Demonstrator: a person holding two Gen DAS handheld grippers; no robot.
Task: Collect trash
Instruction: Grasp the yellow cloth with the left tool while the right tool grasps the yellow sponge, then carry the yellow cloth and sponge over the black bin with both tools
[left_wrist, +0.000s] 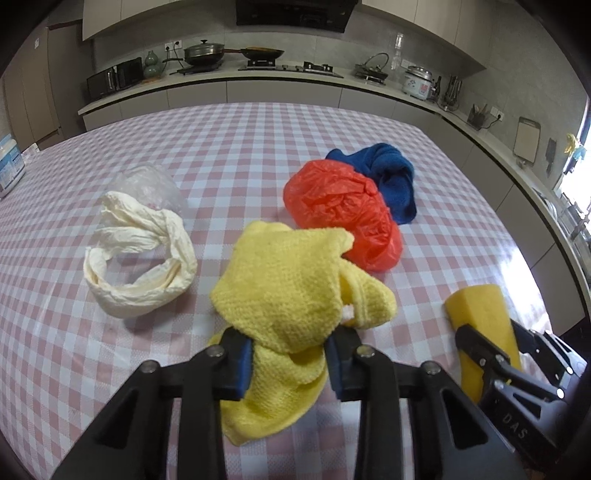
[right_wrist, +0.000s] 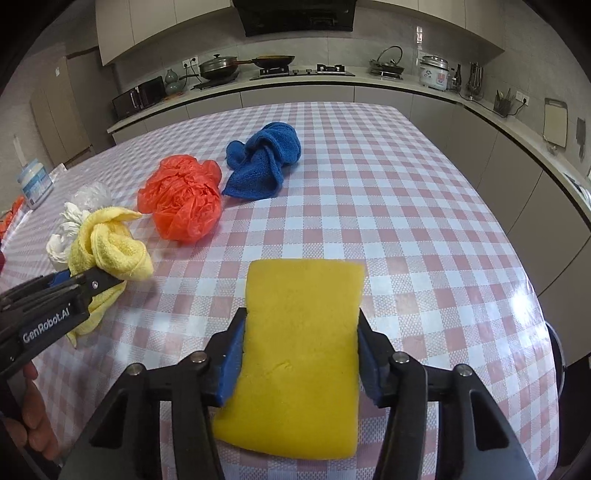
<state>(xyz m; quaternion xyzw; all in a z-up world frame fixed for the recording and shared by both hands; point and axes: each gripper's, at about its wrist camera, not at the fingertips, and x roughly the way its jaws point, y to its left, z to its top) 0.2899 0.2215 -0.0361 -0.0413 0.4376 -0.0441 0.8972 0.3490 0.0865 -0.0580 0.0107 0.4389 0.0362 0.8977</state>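
- Left gripper (left_wrist: 288, 360) is closed on the yellow cloth (left_wrist: 291, 291); both blue pads press into the bunched fabric, which bulges up ahead of the fingers and hangs loose below them onto the checked tablecloth (left_wrist: 258, 140)
- Right gripper (right_wrist: 301, 350) clamps the yellow sponge (right_wrist: 303, 332) across its short sides; the sponge's long axis runs straight out along the fingers, far end resting on or just above the table, cannot tell which
- Both grippers hold something, so neither is free for a fresh pick; judgement: the step in hand is lifting these two pieces away to wherever trash goes, and no bin shows in either view
- Left on the table: the twisted white paper ring (left_wrist: 138, 266) lies ahead and to the left of the left gripper, with a clear plastic bag (left_wrist: 147, 184) just behind it
- The orange plastic bag (left_wrist: 340, 214) sits ahead and slightly right of the left gripper, touching the blue cloth (left_wrist: 388, 177) beyond it
- From the right wrist view, the orange bag and blue cloth lie ahead and to the left, well apart from the sponge
- Judgement: the paper ring is nearer the left hand; the orange bag sits roughly between the two
- A person's fingers (right_wrist: 35, 424) show at the left gripper's handle
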